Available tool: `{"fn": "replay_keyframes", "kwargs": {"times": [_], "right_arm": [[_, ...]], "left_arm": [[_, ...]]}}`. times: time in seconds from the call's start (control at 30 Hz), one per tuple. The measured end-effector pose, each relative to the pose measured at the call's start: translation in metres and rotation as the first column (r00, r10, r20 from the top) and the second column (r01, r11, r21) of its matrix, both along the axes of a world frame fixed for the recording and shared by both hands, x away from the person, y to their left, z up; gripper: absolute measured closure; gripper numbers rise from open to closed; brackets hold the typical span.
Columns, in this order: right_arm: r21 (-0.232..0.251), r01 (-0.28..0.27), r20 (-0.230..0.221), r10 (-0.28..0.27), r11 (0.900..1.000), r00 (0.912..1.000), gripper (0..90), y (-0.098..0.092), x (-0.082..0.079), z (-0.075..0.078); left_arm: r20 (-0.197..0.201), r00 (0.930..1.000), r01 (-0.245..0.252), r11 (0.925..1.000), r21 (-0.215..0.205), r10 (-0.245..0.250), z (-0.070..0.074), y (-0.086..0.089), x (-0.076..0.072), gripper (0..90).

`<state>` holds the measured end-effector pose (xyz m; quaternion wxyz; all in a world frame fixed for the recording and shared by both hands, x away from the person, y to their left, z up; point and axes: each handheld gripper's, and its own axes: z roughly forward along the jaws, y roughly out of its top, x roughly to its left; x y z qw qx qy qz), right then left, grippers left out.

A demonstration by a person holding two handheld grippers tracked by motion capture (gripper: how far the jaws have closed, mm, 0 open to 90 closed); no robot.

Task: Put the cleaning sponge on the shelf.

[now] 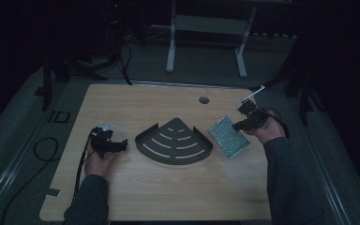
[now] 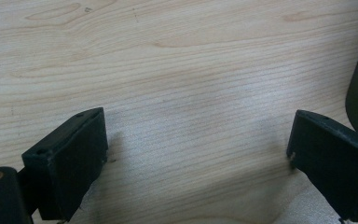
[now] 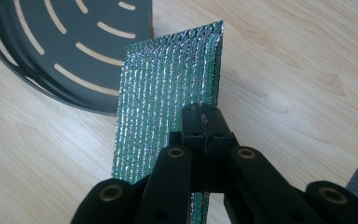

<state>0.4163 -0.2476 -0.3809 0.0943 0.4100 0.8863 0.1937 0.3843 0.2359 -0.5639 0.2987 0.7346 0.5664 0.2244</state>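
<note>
**Foil pouch pinched at one edge, corner tray waiting at centre**

The right hand-held gripper point(image 3: 204, 128), rising from the bottom middle of the right gripper view, has its black jaws pressed together on the near edge of a shiny green-silver quilted foil pouch point(image 3: 168, 88). The pouch stands up from the pinch toward the upper middle of that frame, its far corner reaching the rim of a dark metal quarter-round tray with curved slots point(image 3: 74, 56) in the upper left. In the high view the right hand-held gripper sits at right of centre, with the pouch just to the tray's right.

The left hand-held gripper point(image 2: 196, 154) has its jaws spread wide over bare pale wood bench point(image 2: 177, 65), nothing between them; the tray's dark edge shows at the right border of the left gripper view. In the high view it rests at left of centre, near the tray's left tip.

By its look the pouch is light, thin and flexible, likely to bend or flutter when held by one edge, and its foil face is probably slick. A grip on the sealed border, as here, seems the sound choice; a second pinch on the opposite edge would steady it. The tray looks rigid and heavier, best taken by its raised rim.
</note>
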Motion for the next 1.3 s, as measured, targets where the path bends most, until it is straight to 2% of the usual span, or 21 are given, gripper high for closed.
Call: {"fn": "replay_keyframes", "kwargs": {"times": [0.5, 1.3], "right_arm": [[0.005, -0.02, -0.007, 0.02, 1.0, 0.9998, 89.8, 0.018, 0.008, 0.005], [0.023, -0.055, -0.013, 0.056, 0.998, 0.9984, 89.7, 0.055, 0.024, 0.001]], "left_arm": [[0.0, 1.0, 0.0, 1.0, 0.0, 0.0, 0.0, 0.0, 0.0, 5.5], [0.001, 1.0, 0.001, 1.0, 0.0, -0.001, 0.0, 0.0, 0.0, 5.5]]}}
